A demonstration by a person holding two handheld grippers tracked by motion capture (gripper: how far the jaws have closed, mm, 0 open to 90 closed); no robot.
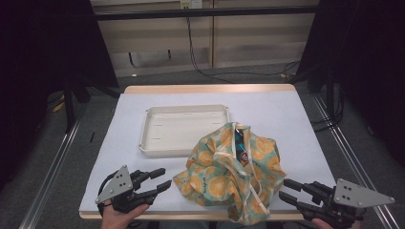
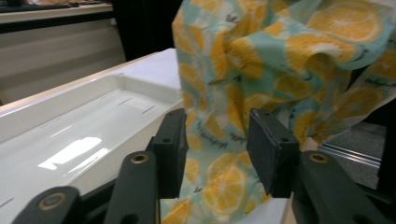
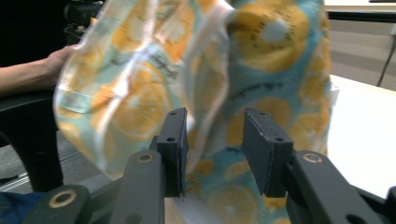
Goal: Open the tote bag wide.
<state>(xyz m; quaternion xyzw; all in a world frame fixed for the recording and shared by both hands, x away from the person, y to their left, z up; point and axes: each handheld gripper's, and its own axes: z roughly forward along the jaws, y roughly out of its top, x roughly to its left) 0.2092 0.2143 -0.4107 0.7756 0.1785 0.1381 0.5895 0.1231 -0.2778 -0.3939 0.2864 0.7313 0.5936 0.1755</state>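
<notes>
Bag (image 1: 229, 174) sat on bench (image 1: 286, 114), near front edge; tray (image 1: 184, 130) behind and left of it. Left tongs (image 1: 165, 180) left of bag, right tongs (image 1: 282, 189) right.

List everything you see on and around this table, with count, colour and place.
Fabric bag: one, teal with orange-slice print, near middle of the table, open at the top, something dark and colourful inside.
Tray: one, white, empty, behind and left of the bag.
Table: one, white top with wooden edge.
Cables: several, black, on the floor beyond the table.
Left gripper: one, black, near left edge, jaws apart, holding nothing.
Right gripper: one, black, near right edge, jaws apart, holding nothing.
</notes>
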